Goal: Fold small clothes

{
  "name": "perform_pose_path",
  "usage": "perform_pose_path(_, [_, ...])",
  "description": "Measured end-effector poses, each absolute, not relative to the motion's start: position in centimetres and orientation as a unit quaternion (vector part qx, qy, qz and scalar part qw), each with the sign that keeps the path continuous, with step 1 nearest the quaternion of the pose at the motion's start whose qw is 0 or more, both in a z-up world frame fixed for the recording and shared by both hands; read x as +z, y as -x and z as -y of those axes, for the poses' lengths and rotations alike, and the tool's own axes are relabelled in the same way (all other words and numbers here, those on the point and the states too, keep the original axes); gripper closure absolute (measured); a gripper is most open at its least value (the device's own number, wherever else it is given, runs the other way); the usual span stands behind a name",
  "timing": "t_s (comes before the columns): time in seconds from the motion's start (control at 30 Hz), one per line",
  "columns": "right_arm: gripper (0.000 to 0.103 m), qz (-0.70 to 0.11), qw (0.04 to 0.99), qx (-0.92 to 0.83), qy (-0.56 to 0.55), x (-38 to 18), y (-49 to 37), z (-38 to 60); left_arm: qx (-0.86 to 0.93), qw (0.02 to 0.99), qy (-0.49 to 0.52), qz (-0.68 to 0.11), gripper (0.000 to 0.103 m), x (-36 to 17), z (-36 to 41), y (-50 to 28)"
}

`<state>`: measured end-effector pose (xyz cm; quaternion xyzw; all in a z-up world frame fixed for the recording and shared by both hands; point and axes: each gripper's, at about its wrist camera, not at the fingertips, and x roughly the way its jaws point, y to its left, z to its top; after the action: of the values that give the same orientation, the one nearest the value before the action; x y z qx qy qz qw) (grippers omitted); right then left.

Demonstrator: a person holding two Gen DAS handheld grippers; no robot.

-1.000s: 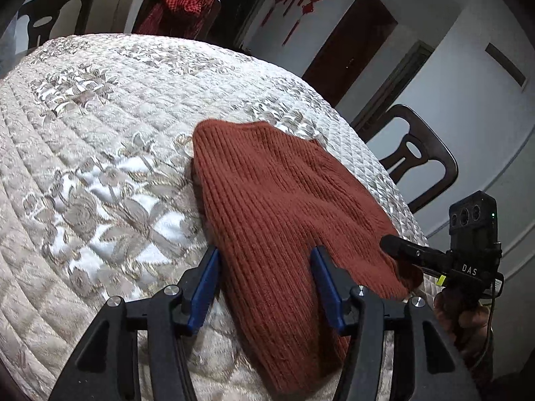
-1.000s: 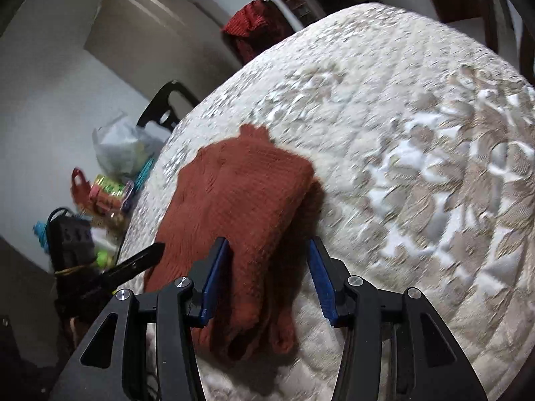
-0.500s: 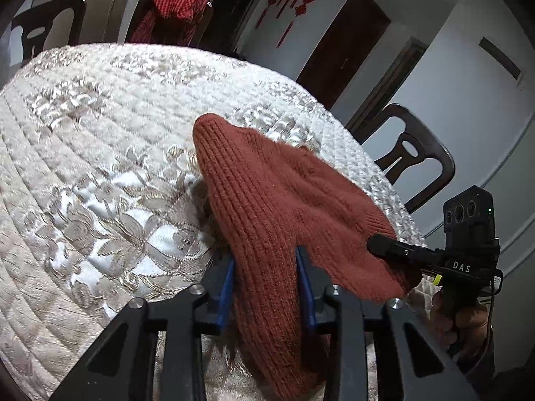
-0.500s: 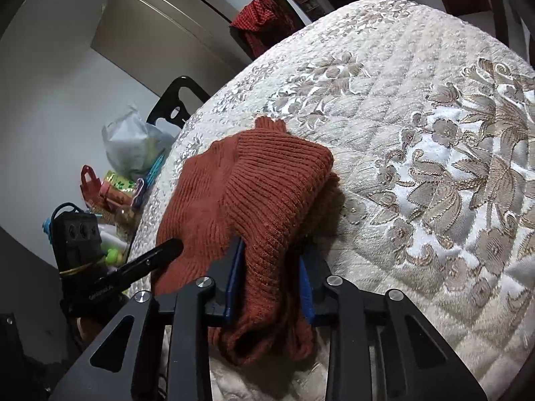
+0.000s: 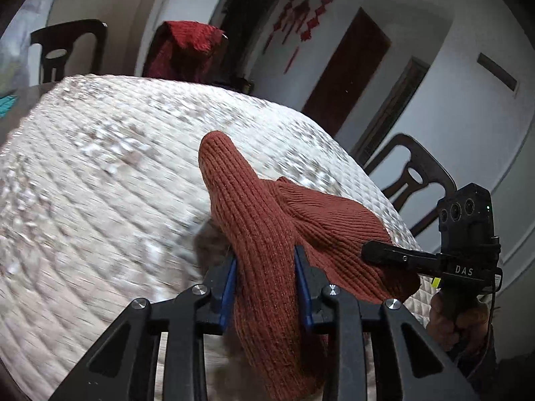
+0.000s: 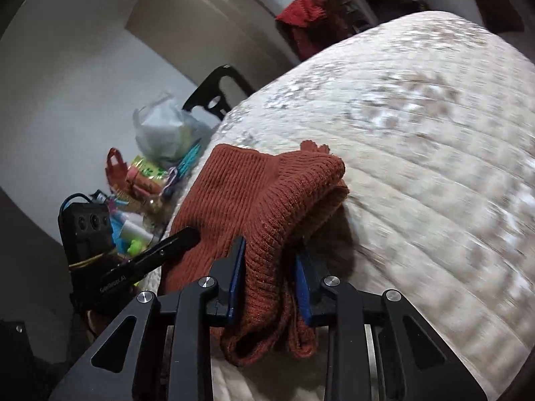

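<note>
A rust-red knitted garment (image 5: 267, 227) lies partly lifted off a quilted cream table cover (image 5: 100, 183). My left gripper (image 5: 265, 260) is shut on one near edge of it, the knit bunched between the blue pads and raised into a peak. In the right wrist view my right gripper (image 6: 269, 257) is shut on the other near edge of the garment (image 6: 264, 190), which folds over itself, with loose ends hanging below the pads. Each gripper shows in the other's view: the right one (image 5: 394, 255) at the garment's right side, the left one (image 6: 167, 250) at its left.
Dark chairs (image 5: 411, 180) stand around the table, one draped with a red cloth (image 5: 187, 50). A plastic bag (image 6: 167, 130) and colourful clutter (image 6: 143, 180) sit beyond the table's left edge. A hand (image 5: 454, 317) holds the right gripper's handle.
Both grippers went from open around the garment's near edge to shut on it, then lifted it. The flat garment now bunches and rises off the cover.
</note>
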<state>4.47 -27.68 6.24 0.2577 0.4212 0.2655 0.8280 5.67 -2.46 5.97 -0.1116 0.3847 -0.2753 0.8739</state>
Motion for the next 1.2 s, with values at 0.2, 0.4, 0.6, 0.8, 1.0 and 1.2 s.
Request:
perform_pose_path(0.2, [0.075, -0.422, 0.822, 0.299, -0.237, 6.8, -7.9, 21.7, -0.243, 0.887, 0.115, -0.376, 0.07, 6.5, -2.8, -8.0])
perform_pose_path(0.4, [0.075, -0.432, 0.811, 0.317, -0.233, 5.8, -10.1, 16.7, -0.211, 0.894, 0.128, -0.375, 0.07, 5.5, -7.3, -10.2])
perform_pose_path(0.6, [0.072, -0.468, 0.802, 0.311, -0.204, 3.4, -11.4, 13.7, -0.169, 0.884, 0.153, -0.408, 0.068, 1.9, -10.8, -11.3])
perform_pose_path(0.8, [0.071, -0.462, 0.819, 0.286, -0.186, 4.4, -10.2, 15.2, -0.134, 0.902, 0.148, -0.382, 0.066, 3.2, -12.1, -9.1])
perform_pose_path(1.0, [0.076, -0.436, 0.848, 0.277, -0.119, 6.2, -10.5, 13.3, -0.148, 0.914, 0.118, -0.358, 0.066, 5.3, -10.1, -9.0])
perform_pose_path(1.2, [0.086, -0.462, 0.841, 0.26, -0.104, 3.8, -12.1, 13.0, -0.137, 0.909, 0.089, -0.385, 0.066, 2.9, -8.8, -10.1])
